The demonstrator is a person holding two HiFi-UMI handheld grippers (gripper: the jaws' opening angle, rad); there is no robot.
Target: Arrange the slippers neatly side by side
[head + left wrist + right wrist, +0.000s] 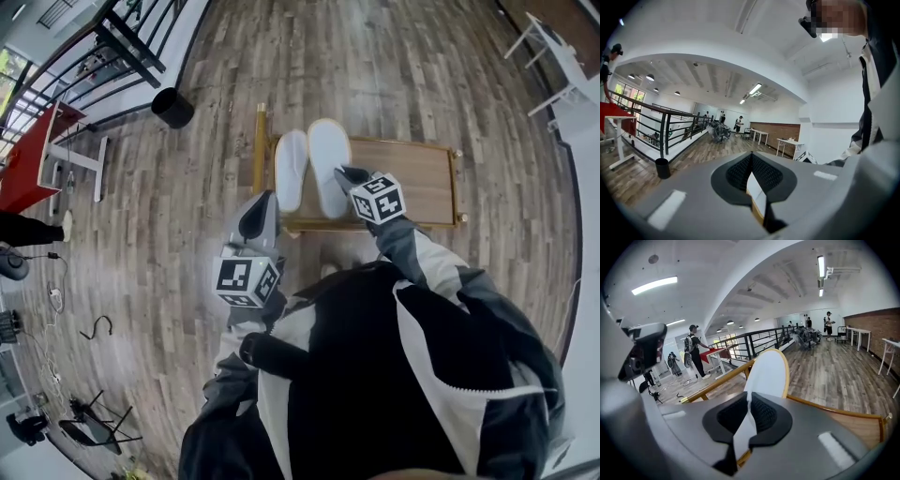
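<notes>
Two slippers, one tray

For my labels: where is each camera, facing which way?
Head view: on head, facing down at slippers, wooden rack; jacket, left hand-held gripper, right hand-held gripper.
Left gripper view: rides its hand-held gripper, faces level toward railing; shut jaws, jacket.
Right gripper view: likewise, faces right slipper clamped in its jaws.
Shared with head view: that slipper.

A black bin stands on the wooden floor in the upper left of the head view. It is near a black railing and a red table. A white table sits at the upper right. Cables trail along the left edge.
</notes>
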